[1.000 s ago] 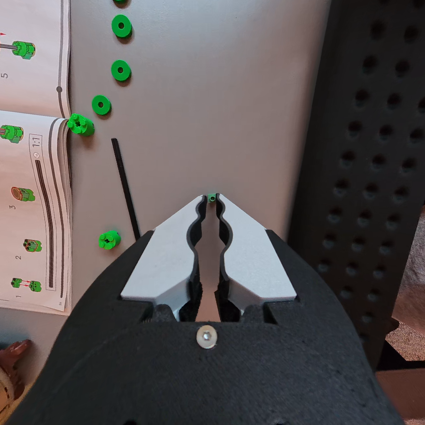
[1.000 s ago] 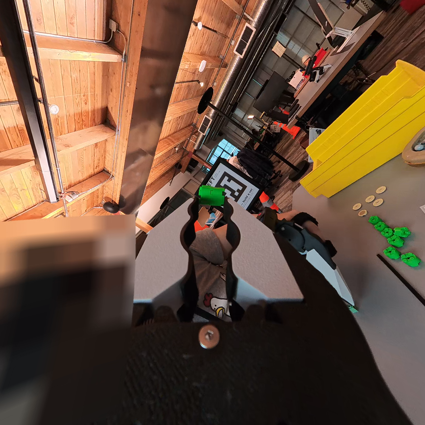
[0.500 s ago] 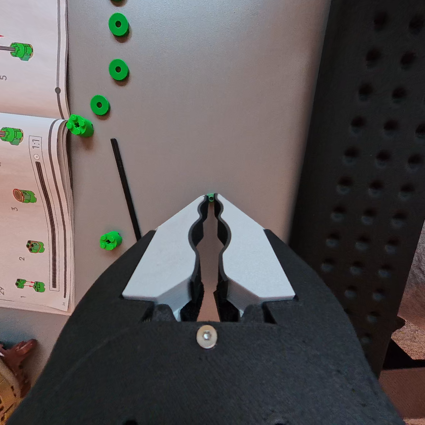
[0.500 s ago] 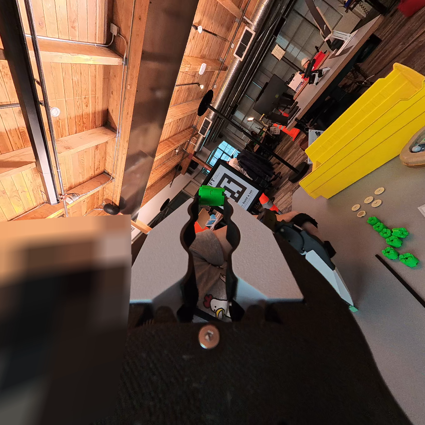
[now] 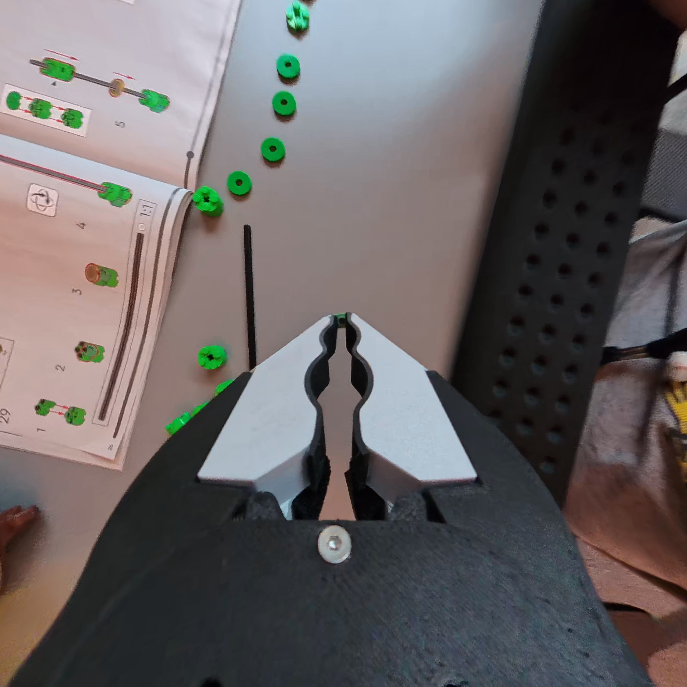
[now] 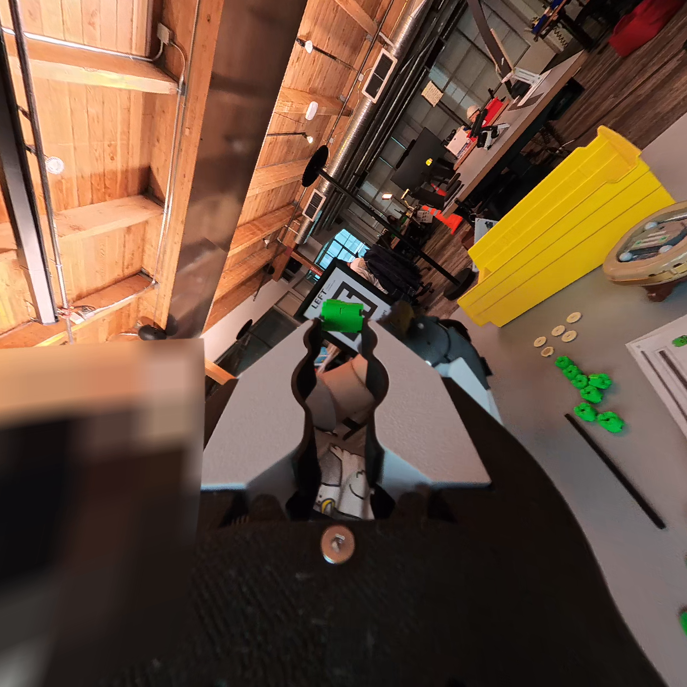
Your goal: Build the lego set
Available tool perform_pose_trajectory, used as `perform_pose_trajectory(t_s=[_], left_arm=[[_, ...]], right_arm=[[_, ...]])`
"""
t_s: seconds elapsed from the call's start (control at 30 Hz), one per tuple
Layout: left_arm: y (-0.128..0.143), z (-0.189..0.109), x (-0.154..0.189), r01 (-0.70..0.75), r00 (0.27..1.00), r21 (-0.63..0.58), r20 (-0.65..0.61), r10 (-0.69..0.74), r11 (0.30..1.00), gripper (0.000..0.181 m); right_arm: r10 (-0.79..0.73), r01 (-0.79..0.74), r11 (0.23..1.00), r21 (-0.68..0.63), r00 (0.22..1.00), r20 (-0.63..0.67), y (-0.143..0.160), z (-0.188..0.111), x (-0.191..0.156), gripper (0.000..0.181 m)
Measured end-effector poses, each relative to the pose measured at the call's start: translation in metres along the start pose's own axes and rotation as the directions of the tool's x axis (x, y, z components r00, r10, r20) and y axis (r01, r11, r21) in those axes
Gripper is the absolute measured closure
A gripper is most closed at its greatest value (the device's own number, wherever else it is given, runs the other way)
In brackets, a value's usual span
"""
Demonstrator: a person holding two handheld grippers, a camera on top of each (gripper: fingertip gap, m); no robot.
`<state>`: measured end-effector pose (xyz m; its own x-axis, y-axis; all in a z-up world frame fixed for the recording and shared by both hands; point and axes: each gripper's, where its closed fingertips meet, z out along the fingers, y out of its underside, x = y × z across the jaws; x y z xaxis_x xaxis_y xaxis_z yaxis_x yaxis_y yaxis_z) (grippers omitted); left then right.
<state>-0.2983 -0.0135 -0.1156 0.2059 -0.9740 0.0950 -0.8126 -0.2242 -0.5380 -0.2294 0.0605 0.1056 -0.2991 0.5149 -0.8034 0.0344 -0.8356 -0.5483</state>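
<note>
My left gripper [image 5: 340,319] is shut on a small green piece [image 5: 339,318], seen edge-on at its tips, held above the grey table [image 5: 371,186]. My right gripper [image 6: 342,322] is shut on a green round brick stack [image 6: 341,315] and is raised and tilted toward the ceiling. The left gripper also shows beyond it in the right wrist view [image 6: 457,357]. On the table lie a black axle [image 5: 249,293], green round plates [image 5: 284,103], green round bricks [image 5: 211,357] and the open instruction booklet [image 5: 93,260].
A black perforated panel [image 5: 557,260] borders the table on the right. In the right wrist view a yellow bin stack [image 6: 557,252], tan round plates [image 6: 557,331], a green brick cluster [image 6: 587,394] and a tan and brown model [image 6: 654,252] sit on the table. A person's clothing [image 5: 639,371] is close by. My hands' fingertips stand some 25 cm from each other.
The left gripper has moved back and to the right over the table, so more of the booklet and more green pieces show. The right gripper has tilted slightly, still holding its green stack.
</note>
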Motion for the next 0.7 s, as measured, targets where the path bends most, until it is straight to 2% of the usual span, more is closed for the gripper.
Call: perform_pose_trajectory(t_s=[0.27,0.43,0.57,0.63,0.7], left_arm=[[-0.028,-0.068,-0.002,0.155,0.983,0.091,-0.114,-0.144,0.984,0.179],[-0.064,-0.121,0.002,0.191,0.973,0.152,-0.161,-0.166,0.97,0.179],[-0.092,-0.154,0.001,0.18,0.976,0.17,-0.149,-0.156,0.969,0.179],[-0.104,-0.163,0.0,0.173,0.979,0.173,-0.141,-0.15,0.97,0.179],[-0.114,-0.167,0.0,0.156,0.983,0.18,-0.128,-0.134,0.971,0.179]], right_arm=[[-0.086,0.085,0.993,-0.083,0.996,-0.009,0.014,0.017,0.025,0.162],[-0.184,0.184,0.975,-0.123,0.983,0.008,0.023,0.033,0.024,0.162],[-0.245,0.245,0.955,-0.165,0.969,0.016,0.032,0.043,0.022,0.162],[-0.23,0.229,0.959,-0.169,0.973,0.014,0.033,0.046,0.022,0.161],[-0.131,0.124,0.981,-0.147,0.991,-0.038,0.03,0.048,0.031,0.162]])
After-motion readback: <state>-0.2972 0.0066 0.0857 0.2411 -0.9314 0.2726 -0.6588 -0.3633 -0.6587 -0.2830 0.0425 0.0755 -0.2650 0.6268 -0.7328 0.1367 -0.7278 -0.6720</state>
